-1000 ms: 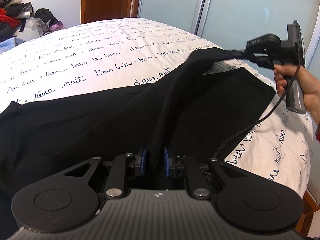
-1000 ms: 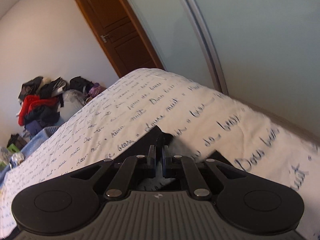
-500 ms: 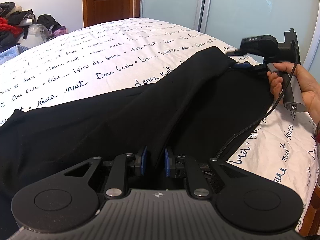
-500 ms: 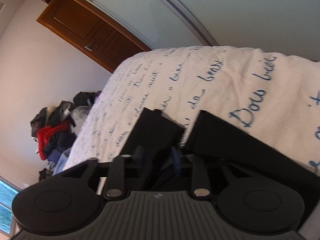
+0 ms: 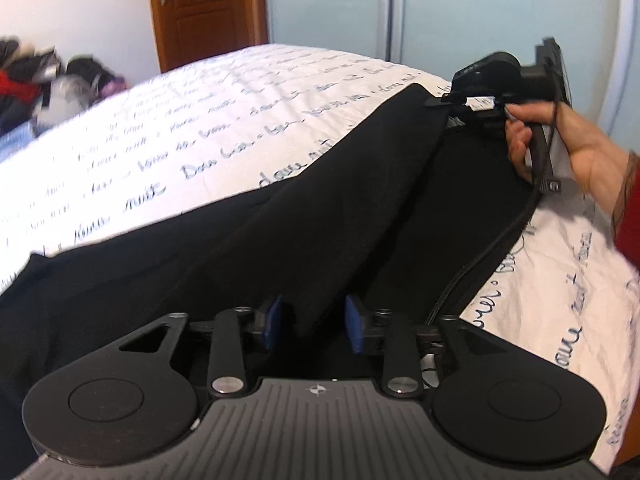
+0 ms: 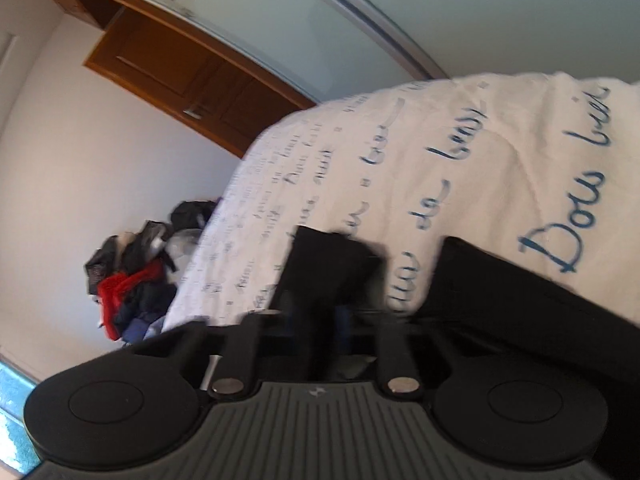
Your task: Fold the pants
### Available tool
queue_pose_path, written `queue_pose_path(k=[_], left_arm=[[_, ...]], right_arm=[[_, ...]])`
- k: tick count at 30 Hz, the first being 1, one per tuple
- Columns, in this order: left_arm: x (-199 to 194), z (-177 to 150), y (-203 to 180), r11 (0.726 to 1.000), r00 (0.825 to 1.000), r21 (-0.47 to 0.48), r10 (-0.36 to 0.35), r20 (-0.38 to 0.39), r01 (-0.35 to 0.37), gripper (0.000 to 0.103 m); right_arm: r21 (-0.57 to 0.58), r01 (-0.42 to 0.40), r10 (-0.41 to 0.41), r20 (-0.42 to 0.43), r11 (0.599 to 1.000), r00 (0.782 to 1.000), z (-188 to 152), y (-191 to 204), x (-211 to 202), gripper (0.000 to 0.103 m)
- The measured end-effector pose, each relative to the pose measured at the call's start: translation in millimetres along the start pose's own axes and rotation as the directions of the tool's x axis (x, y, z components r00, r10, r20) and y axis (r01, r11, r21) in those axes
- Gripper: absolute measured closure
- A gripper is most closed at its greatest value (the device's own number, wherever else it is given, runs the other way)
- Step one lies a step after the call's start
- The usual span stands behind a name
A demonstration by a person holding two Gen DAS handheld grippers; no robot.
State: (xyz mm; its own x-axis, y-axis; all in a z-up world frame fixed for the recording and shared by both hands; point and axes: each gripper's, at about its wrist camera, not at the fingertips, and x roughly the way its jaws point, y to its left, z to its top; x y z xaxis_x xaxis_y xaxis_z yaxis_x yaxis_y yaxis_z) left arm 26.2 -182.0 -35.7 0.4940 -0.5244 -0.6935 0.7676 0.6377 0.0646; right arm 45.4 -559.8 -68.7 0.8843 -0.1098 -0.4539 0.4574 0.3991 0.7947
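1. Clothes [image 5: 36, 76], heaped in a pile, sit far left beyond the bed [image 5: 200, 128], whose white cover carries blue script.
2. Black pants [image 5: 280, 232] lie spread across the near part of the bed, one leg folded over the other along a long ridge.
3. Left gripper [image 5: 314, 322]: its jaws have just been opening; the blue pads [image 5: 273, 320] now stand apart, the fold's ridge between them but not pinched.
4. Right gripper [image 5: 448, 101], held in the person's right hand [image 5: 560, 144] far right, is blurred in its own view; its jaws have just closed fully, and the leg's far end [image 6: 332, 264] appears pinched between them, low over the cover.
5. A black cable [image 5: 492, 248] trails from that hand across the pants.
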Motion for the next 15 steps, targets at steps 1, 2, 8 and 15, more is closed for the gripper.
queue_pose_path(k=[1,2,8,15], left_arm=[[0.4,-0.8,-3.4,1.000,1.000,0.019,0.013,0.006,-0.013,0.062],[1.1,-1.3,-6.4,0.999,1.000,0.034,0.024,0.010,-0.025,0.062],[4.3,-0.5,-16.7,0.994,0.997,0.086,0.070,0.039,-0.073,0.071],[-0.2,-1.2,-23.5,0.990,0.994,0.102,0.087,0.062,-0.093,0.090]], right_arm=[[0.004,-0.012,0.012,0.005,1.000,1.000,0.3,-1.2,-2.3,0.099],[-0.002,-0.020,0.020,0.016,1.000,1.000,0.5,0.5,-6.2,0.099],[-0.139,-0.086,0.096,0.072,0.987,0.993,6.4,40.0,-35.6,0.099],[-0.290,-0.105,0.131,0.070,0.951,0.989,8.7,83.2,-42.6,0.099]])
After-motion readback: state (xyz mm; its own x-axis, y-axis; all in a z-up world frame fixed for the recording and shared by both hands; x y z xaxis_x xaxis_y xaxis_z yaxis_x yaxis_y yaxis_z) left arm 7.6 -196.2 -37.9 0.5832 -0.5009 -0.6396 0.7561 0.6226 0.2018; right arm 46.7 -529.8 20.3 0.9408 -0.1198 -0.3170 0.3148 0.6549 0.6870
